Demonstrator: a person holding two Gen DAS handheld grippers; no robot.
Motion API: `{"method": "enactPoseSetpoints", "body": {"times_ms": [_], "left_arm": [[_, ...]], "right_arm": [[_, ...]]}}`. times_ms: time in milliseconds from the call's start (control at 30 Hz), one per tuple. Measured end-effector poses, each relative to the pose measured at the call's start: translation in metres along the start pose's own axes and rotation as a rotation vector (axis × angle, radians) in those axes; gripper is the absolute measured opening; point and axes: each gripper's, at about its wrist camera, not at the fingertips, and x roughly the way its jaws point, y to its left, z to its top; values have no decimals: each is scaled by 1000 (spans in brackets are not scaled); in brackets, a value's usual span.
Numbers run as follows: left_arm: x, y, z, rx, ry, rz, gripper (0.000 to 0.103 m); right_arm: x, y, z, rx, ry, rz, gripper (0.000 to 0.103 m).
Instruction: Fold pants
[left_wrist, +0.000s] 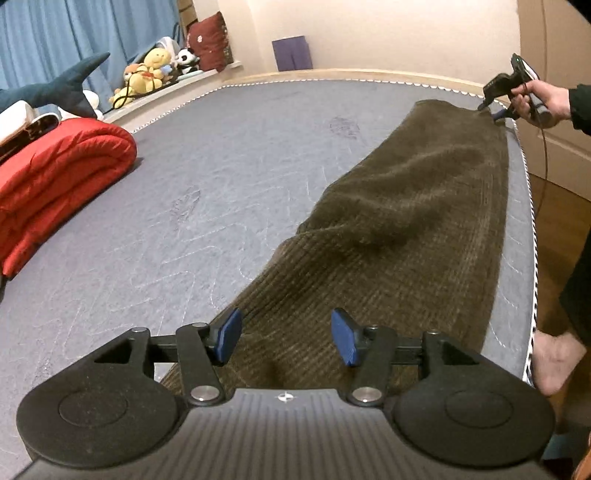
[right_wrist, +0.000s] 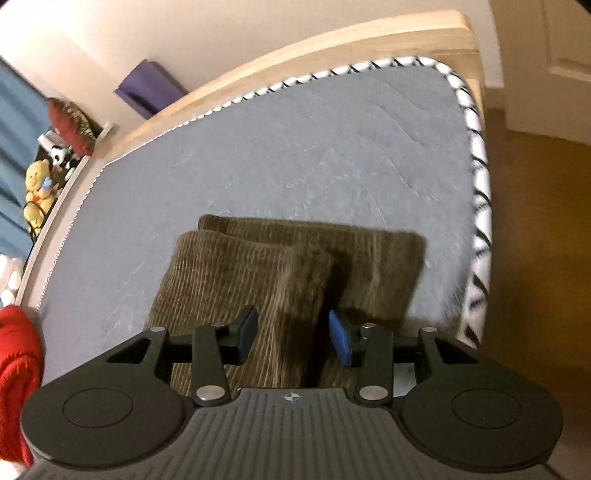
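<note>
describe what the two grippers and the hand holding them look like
Both grippers, left and right, are black with blue pads, round side discs and a ribbed grey body bearing a small crosshair mark. The right hand is bare, in a dark sleeve, with a thin cable trailing down.

The olive corduroy pants (left_wrist: 399, 221) lay stretched lengthwise along the right side of the grey mattress (left_wrist: 207, 192), close to its piped edge. The left gripper (left_wrist: 286, 339) sat over the near end of the fabric, its blue pads (left_wrist: 341, 341) spread apart with cloth showing between them. At the far end, the right gripper (left_wrist: 493, 110), held in a hand (left_wrist: 543, 99), met the pants' corner. A folded red blanket (left_wrist: 55, 177) rested on the left, with plush toys (left_wrist: 151, 70) on the ledge behind.
</note>
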Motion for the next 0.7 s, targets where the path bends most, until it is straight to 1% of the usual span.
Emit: {"method": "enactPoseSetpoints", "body": {"times_ms": [133, 167, 200, 233, 267, 300, 367, 433, 467, 500, 533, 567, 600, 633, 667, 700], "left_arm": [[1, -1, 3, -5, -14, -12, 59], [1, -3, 4, -3, -14, -17, 59], [3, -4, 4, 1, -12, -20, 59], [6, -7, 3, 6, -9, -19, 59], [8, -8, 3, 11, -2, -20, 59], [10, -10, 3, 17, 3, -22, 59], [13, -13, 2, 28, 10, -26, 59], [17, -16, 1, 28, 16, -50, 59], [18, -18, 2, 31, 20, -62, 59], [20, -20, 2, 38, 25, -75, 59], [22, -23, 2, 48, 33, -88, 59], [25, -26, 1, 60, 43, -98, 59], [26, -28, 1, 70, 51, -106, 59], [26, -30, 0, 81, 60, -113, 59], [25, -32, -1, 84, 65, -121, 59], [25, -31, -2, 82, 69, -132, 59]], "right_arm": [[12, -2, 5, -12, -29, 29, 46], [15, -3, 7, -8, -32, 34, 38], [17, -5, 9, -5, -35, 43, 19], [19, -7, 12, 0, -42, 56, 19], [20, -7, 15, 6, -55, 71, 14], [15, -5, 17, 8, -74, 91, 14], [-4, 3, 18, 12, -129, 120, 13], [-36, 11, 22, -4, -220, 126, 12], [-45, 8, 22, -7, -246, 94, 12], [-46, -1, 21, 31, -239, 37, 12], [-40, -11, 19, 78, -213, -31, 12], [-31, -22, 17, 117, -166, -91, 12], [-20, -34, 16, 162, -107, -115, 13], [-15, -45, 15, 215, -79, -112, 13], [-15, -49, 16, 235, -77, -105, 14], [-17, -47, 18, 227, -82, -103, 15]]}}
